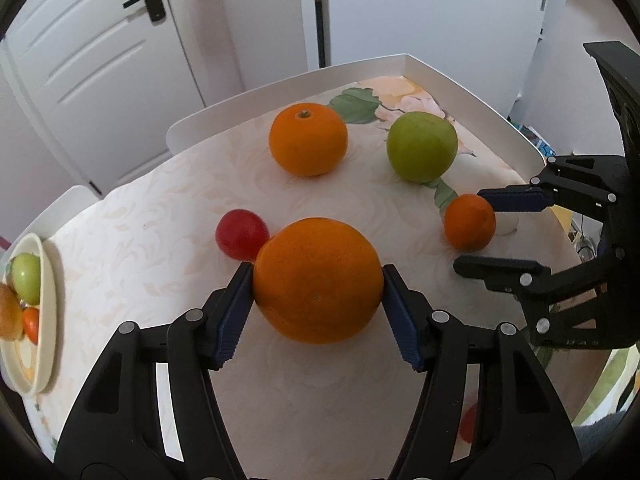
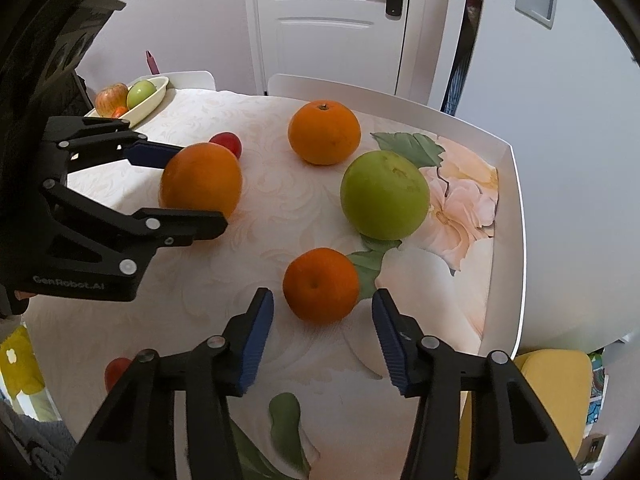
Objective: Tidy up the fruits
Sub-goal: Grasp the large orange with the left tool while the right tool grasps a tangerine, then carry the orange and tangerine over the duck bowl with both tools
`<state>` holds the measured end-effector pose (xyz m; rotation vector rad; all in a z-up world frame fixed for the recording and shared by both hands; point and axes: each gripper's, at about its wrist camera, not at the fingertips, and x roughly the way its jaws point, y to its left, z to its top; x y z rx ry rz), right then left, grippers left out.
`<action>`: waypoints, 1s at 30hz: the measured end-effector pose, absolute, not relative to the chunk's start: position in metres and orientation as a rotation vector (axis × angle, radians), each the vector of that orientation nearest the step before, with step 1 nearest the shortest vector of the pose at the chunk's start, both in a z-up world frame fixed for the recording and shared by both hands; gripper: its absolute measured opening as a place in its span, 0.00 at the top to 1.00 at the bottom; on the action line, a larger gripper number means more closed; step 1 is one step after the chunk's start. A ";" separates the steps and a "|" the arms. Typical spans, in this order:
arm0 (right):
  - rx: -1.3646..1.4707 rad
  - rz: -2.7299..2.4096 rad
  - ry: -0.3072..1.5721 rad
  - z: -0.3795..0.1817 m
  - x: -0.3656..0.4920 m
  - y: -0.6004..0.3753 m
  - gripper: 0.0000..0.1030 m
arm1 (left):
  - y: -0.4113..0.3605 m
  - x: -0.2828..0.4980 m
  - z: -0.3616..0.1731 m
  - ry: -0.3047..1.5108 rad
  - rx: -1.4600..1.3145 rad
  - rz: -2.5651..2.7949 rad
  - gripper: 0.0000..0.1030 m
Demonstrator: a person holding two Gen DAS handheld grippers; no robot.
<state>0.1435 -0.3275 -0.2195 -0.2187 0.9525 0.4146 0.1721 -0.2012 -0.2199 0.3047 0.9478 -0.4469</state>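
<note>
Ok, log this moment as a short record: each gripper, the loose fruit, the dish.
left gripper: shut on large orange
right gripper: open, fingers either side of small orange, not touching
loose on table: second orange, green apple, red fruit
dish: far left corner, holds an apple, a green apple and something orange

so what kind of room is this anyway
Most likely a home dining or kitchen area: a table under a floral tablecloth, a white panelled door with a lever handle behind it, and a cream dish of fruit at the table's edge.
</note>
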 end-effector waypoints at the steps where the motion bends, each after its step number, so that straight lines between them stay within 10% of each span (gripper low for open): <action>1: -0.220 0.414 0.949 -0.219 0.144 -0.327 0.55 | -0.200 0.171 -0.220 0.948 0.305 -0.444 0.35; 30: -0.245 0.462 0.873 -0.165 0.135 -0.283 0.67 | -0.116 0.134 -0.150 0.882 0.168 -0.264 0.35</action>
